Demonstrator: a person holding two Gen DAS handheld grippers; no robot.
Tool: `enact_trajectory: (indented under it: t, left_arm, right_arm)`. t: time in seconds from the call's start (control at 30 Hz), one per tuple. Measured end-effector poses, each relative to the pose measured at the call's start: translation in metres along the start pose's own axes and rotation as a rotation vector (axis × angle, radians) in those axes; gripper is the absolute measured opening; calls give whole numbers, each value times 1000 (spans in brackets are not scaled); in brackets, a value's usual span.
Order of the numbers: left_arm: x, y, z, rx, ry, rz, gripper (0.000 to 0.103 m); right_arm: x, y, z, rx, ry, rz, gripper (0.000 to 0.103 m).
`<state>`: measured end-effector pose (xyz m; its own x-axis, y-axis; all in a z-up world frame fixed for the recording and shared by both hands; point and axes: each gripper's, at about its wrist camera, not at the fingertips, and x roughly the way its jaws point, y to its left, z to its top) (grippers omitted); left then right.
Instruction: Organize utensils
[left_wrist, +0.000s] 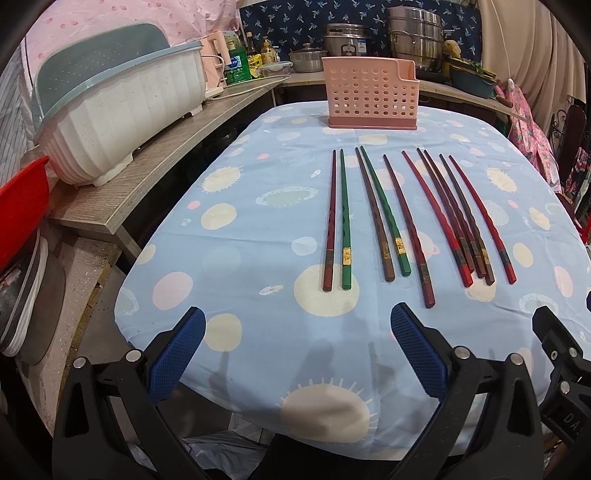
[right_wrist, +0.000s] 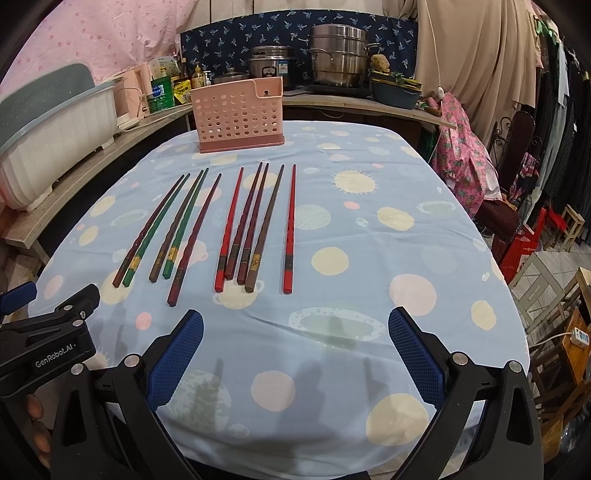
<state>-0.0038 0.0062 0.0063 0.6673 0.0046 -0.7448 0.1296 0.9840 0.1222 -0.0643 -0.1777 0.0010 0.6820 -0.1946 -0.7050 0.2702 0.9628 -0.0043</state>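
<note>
Several chopsticks, red, dark red, brown and green, lie side by side on the blue patterned tablecloth (left_wrist: 258, 229), thick ends toward me; a green one (left_wrist: 345, 221) lies near the left, a bright red one (right_wrist: 290, 229) at the far right. A pink perforated utensil holder (left_wrist: 369, 94) stands upright at the far end of the table, also in the right wrist view (right_wrist: 240, 114). My left gripper (left_wrist: 297, 350) is open and empty above the table's near edge. My right gripper (right_wrist: 295, 350) is open and empty beside it, short of the chopsticks.
A white dish rack with a blue rim (left_wrist: 118, 107) sits on a wooden shelf (left_wrist: 147, 177) to the left. Pots (right_wrist: 338, 55), bottles and a cooker stand on the counter behind. A red bowl (left_wrist: 22, 203) is at far left. Chairs and clutter (right_wrist: 524, 229) stand to the right.
</note>
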Motion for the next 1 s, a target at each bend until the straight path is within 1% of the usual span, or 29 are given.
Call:
enact_trajectory:
  t: [0.3, 0.6, 0.73, 0.87, 0.97, 1.0]
  left_arm:
    - [13, 12, 9, -44, 13, -16, 96]
    - [40, 24, 24, -81, 22, 4, 96]
    - [55, 30, 31, -112, 31, -5, 96]
    - [69, 31, 33, -123, 48, -7, 96]
    - [76, 27, 34, -112, 54, -8, 96]
    - [78, 26, 33, -108, 56, -7, 96]
  right_arm:
    - [14, -17, 5, 45, 23, -12, 96]
    - [41, -24, 15, 60, 43, -20, 96]
    - [53, -25, 22, 66, 48, -15, 96]
    - [64, -22, 28, 59, 48, -13, 96]
    - [72, -18, 30, 51, 52, -8, 92]
    - [74, -18, 31, 50, 55, -8, 89]
